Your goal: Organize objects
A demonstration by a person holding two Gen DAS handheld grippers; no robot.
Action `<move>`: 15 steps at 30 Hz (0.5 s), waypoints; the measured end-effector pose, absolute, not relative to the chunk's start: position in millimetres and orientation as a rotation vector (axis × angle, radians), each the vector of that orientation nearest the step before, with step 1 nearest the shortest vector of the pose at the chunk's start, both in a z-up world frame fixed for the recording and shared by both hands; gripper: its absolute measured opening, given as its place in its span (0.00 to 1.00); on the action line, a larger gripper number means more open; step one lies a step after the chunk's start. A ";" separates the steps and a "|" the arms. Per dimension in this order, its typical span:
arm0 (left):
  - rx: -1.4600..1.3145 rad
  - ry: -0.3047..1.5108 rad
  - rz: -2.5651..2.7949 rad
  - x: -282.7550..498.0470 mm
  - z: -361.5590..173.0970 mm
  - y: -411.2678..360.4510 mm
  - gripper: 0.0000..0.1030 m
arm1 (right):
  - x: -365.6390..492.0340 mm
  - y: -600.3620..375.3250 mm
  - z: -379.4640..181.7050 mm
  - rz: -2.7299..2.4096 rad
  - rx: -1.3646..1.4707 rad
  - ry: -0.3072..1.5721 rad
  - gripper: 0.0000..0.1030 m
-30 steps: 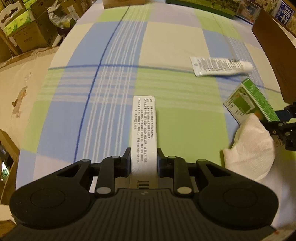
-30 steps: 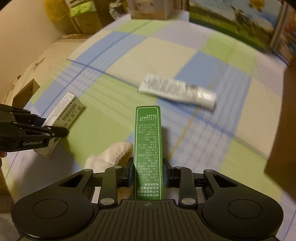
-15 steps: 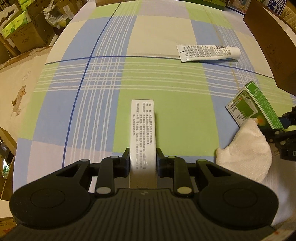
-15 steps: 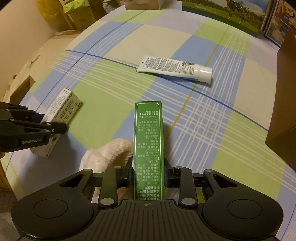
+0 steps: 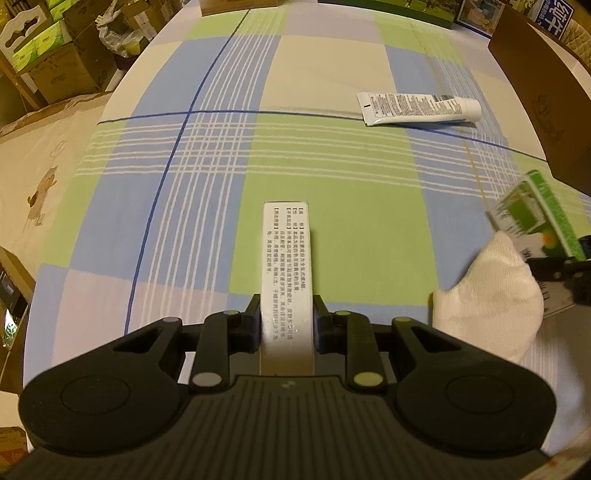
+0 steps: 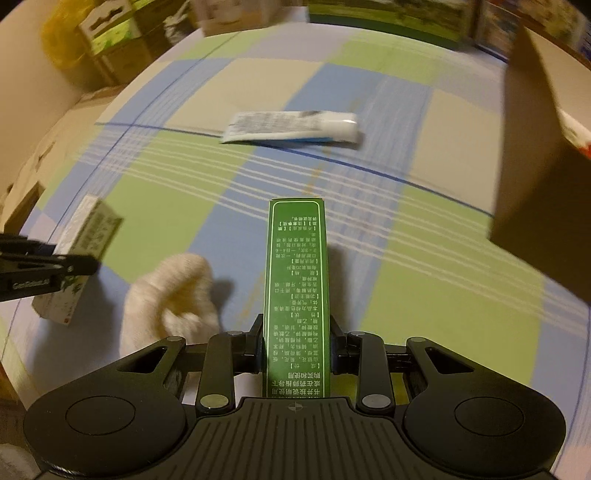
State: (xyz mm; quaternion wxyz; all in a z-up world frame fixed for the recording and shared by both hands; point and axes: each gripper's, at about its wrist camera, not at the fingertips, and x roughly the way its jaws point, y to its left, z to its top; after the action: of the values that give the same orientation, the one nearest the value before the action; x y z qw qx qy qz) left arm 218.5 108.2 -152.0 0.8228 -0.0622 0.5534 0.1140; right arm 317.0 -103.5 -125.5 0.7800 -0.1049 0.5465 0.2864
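My left tool (image 5: 286, 317) is clamped narrow on a white box (image 5: 287, 266), printed face up, which juts forward over the checked cloth (image 5: 332, 173). My right tool (image 6: 295, 343) grips a green box (image 6: 296, 280) the same way, its long edge running straight ahead.

Near, between the two tools: a white sock (image 5: 491, 295) lies bunched on the cloth, close to my right tool's held box and clear of the left one. In the left view the green box (image 5: 535, 218) shows at the right margin, just above the sock; whether it touches the sock I can't tell, that corner is smeared.

Middle ground: open cloth ahead of the left tool, nothing on it for a good stretch. Ahead of the right tool the cloth is also bare up to a white tube (image 6: 291, 127), lying flat crosswise, cap to the right. The right view is blurred.

To the right: a brown cardboard box (image 6: 532, 155) stands at the edge of the cloth, its near corner crowding that side.

Far: the cloth's edge curves off left, with stacked cartons (image 5: 55, 62) on the floor beyond. More boxes (image 5: 388, 3) line the far edge.
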 end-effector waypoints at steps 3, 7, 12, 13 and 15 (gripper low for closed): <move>-0.137 1.177 0.247 212.7 -149.7 107.7 0.21 | 314.5 -123.7 -120.4 0.589 -0.188 1.185 0.27; -0.136 1.165 0.247 207.9 -141.8 104.8 0.21 | 308.4 -150.2 -111.8 0.550 -0.132 1.181 0.27; -0.121 1.126 0.223 209.0 -121.0 92.9 0.21 | 305.2 -181.2 -92.7 0.519 -0.062 1.154 0.27; -0.116 1.113 0.212 210.2 -115.2 88.4 0.21 | 305.4 -186.9 -88.1 0.515 -0.049 1.144 0.27; -0.105 1.088 0.184 214.0 -104.1 77.8 0.21 | 305.1 -198.0 -78.0 0.506 -0.029 1.122 0.27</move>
State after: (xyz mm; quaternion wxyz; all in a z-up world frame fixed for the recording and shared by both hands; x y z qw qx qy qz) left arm 214.0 77.8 -104.1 0.8504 -0.0499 0.5165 0.0873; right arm 305.1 -198.0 -78.0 0.8164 -0.0136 0.5264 0.2371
